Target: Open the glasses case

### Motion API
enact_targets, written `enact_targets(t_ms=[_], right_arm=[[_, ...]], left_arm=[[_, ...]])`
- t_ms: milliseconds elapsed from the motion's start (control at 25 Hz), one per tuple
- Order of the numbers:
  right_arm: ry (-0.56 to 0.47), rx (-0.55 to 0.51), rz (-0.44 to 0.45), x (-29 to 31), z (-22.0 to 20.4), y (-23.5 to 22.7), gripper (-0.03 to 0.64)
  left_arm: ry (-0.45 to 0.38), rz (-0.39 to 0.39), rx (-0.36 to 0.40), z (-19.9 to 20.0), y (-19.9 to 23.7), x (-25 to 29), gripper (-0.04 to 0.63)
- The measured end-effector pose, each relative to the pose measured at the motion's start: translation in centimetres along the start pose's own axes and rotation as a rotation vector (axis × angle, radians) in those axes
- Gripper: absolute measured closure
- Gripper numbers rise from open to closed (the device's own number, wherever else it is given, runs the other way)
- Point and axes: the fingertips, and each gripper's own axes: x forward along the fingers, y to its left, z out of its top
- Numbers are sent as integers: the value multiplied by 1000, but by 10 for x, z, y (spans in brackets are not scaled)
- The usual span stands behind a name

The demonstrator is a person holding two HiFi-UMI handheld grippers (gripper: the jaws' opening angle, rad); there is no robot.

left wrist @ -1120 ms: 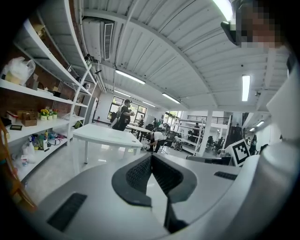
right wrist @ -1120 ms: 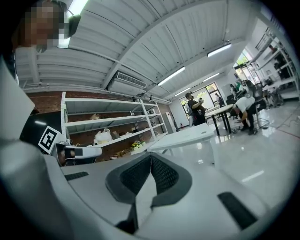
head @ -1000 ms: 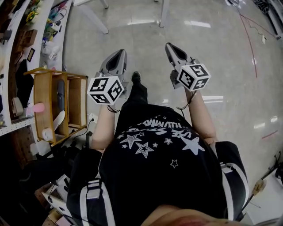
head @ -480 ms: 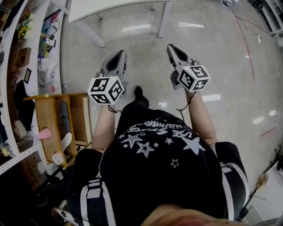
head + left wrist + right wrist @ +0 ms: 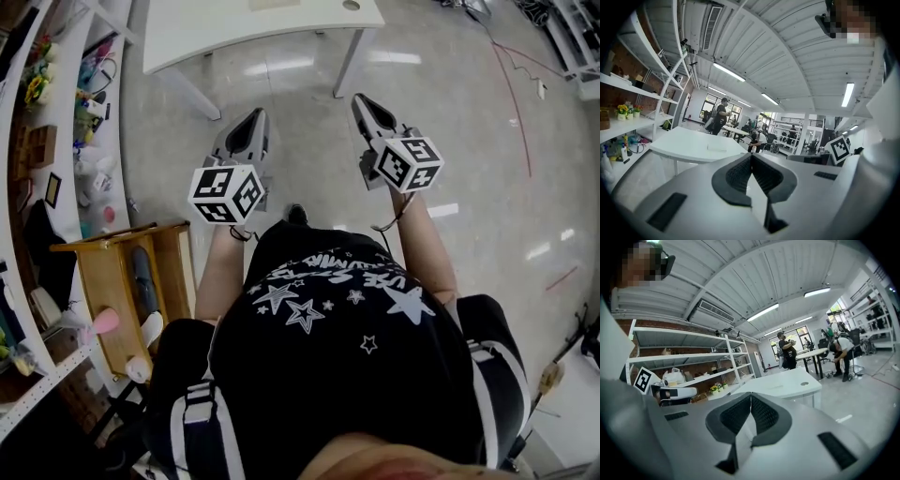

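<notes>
The left hand-held gripper (image 5: 249, 117) and right hand-held gripper (image 5: 362, 101) are both shut with nothing in them. The glasses case can't really be made out, only a small flat thing (image 5: 716, 148) is seen on the white table (image 5: 234, 33) ahead.

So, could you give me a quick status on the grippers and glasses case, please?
Left gripper shut, empty. Right gripper shut, empty. Glasses case not made out. White table ahead, beyond both grippers.

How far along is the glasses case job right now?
Nothing looks done: no glasses case can be made out. In hand: the left gripper and right gripper are both shut and empty, held over the floor, pointing at the white table. Left: reach the table, find the case, open it.
</notes>
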Motion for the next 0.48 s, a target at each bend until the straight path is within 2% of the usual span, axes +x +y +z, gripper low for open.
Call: enact_targets(t_ms=[240,480], right_arm=[[23,40,-10,33,-2,-11,609],[49,48,-10,60,2,-41,609]], left_arm=[[21,-12,12,7,28,28,583],[50,1,-10,0,41,61,583]])
